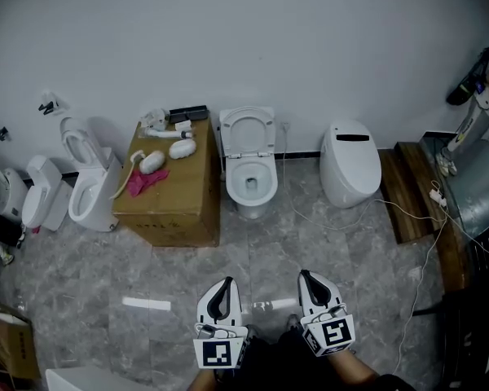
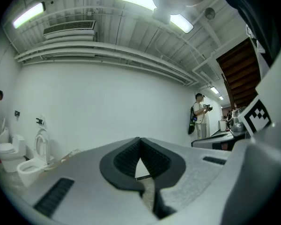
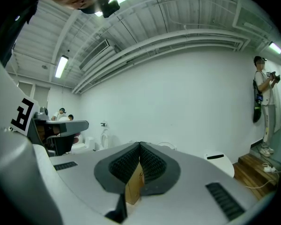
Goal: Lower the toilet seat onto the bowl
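Toilet seat: the toilet seat [image 1: 227,133] stands raised just above the centre of the head view, leaning back towards the white wall.
Bowl: the bowl [image 1: 233,177] lies open directly below it, with nothing resting on its rim.
Left tongs: the left tongs [image 1: 222,296] sit at the lower centre of the head view, jaws pressed together and empty.
Right tongs: the right tongs [image 1: 313,290] sit just beside them, also closed with nothing gripped.
Gap: both are well apart from the toilet, with bare grey floor [image 1: 342,251] between.
Neighbours: a cardboard box [image 1: 171,190] stands just left of the toilet.
Done so far: apparently nothing, since the seat is untouched and fully up.
Left to do: approach, catch the seat's top edge, tip it forward and ease it down onto the rim.
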The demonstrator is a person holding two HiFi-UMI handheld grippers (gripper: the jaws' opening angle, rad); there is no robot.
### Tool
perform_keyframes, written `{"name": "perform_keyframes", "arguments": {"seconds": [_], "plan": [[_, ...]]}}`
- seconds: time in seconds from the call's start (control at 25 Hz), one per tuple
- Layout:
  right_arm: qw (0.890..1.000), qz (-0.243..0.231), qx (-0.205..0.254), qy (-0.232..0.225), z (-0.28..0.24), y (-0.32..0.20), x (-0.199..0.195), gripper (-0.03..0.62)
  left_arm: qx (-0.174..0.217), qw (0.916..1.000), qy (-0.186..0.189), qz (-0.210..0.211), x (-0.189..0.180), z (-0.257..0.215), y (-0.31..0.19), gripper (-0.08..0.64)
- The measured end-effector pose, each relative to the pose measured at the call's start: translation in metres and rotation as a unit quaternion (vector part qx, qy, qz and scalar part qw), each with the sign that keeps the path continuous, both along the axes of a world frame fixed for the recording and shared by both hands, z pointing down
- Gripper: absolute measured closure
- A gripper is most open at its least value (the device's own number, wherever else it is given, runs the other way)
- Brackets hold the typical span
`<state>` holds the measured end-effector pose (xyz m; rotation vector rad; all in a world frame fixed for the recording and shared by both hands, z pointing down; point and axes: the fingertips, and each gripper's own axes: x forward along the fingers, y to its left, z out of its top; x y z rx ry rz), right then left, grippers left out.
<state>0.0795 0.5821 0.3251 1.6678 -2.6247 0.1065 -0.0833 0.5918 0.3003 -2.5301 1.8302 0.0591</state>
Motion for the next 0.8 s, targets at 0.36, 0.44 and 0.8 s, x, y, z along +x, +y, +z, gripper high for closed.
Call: {"name": "perform_keyframes", "arguments": {"seconds": [0.36,0.44,0.8], "plan": [[0.999,0.028,-0.015,0.007,0.017,-0.006,-0.004,0.566,-0.042,0.9988,-0.015,0.023,-0.014,0.028,-0.009,0.551],[1.000,0.025,-0.016,0.010,0.022,-0.018,-0.005,0.566,-0.048,0.9985,-0.013,0.020,-0.015,0.033,-0.020,0.551],[1.000,0.000,-0.012,-0.010,0.031,-0.133,0.003,0.566,-0.012,0.9998,-0.014,0.010,0.006,0.021,-0.132,0.551]]}}
